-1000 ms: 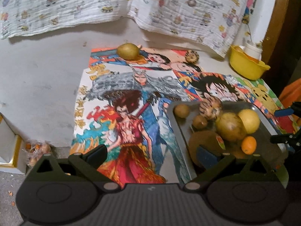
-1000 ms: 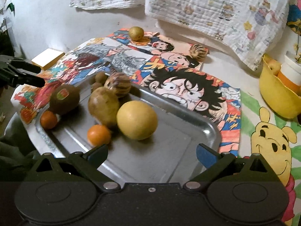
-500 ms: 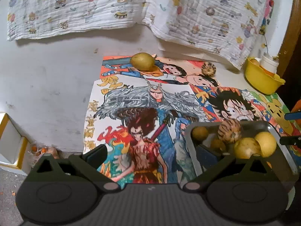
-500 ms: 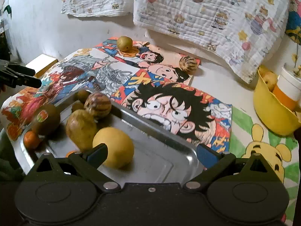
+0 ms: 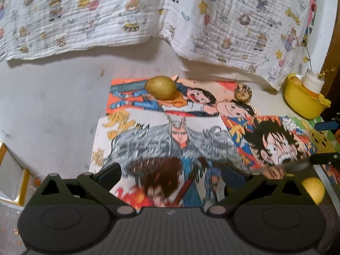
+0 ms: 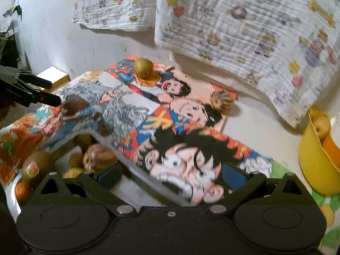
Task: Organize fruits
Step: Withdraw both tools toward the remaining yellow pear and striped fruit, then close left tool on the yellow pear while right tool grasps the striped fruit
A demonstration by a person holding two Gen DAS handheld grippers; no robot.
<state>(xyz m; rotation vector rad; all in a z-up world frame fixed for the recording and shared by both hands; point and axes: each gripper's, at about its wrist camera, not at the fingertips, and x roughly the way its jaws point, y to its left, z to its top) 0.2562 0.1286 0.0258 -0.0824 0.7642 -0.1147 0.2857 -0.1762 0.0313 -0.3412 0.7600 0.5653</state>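
Observation:
A yellow-green fruit (image 5: 160, 87) and a round striped fruit (image 5: 242, 93) lie on the far end of the cartoon mat (image 5: 148, 140). My left gripper (image 5: 171, 174) is open and empty above the mat, well short of both. The metal tray (image 5: 297, 164) shows only at the lower right, with a yellow fruit (image 5: 313, 190) in it. My right gripper (image 6: 172, 175) is open and empty over the tray's (image 6: 146, 182) far rim. The tray holds a striped fruit (image 6: 98, 157), a brown stickered fruit (image 6: 34, 165), an orange (image 6: 21, 191) and others, partly hidden by the left finger. The yellow-green fruit (image 6: 143, 67) and the loose striped fruit (image 6: 222, 101) lie beyond.
A yellow bowl (image 6: 316, 170) with a fruit and an orange cup stands at the right by the wall. A white box (image 6: 53, 75) sits left of the mat. Printed cloths (image 5: 233, 21) hang on the wall behind. The left gripper's fingers (image 6: 31, 89) reach in from the left.
Both grippers have moved forward toward the far end of the mat. The tray has slid to the bottom of both views and the two far fruits look larger. Both stay open.

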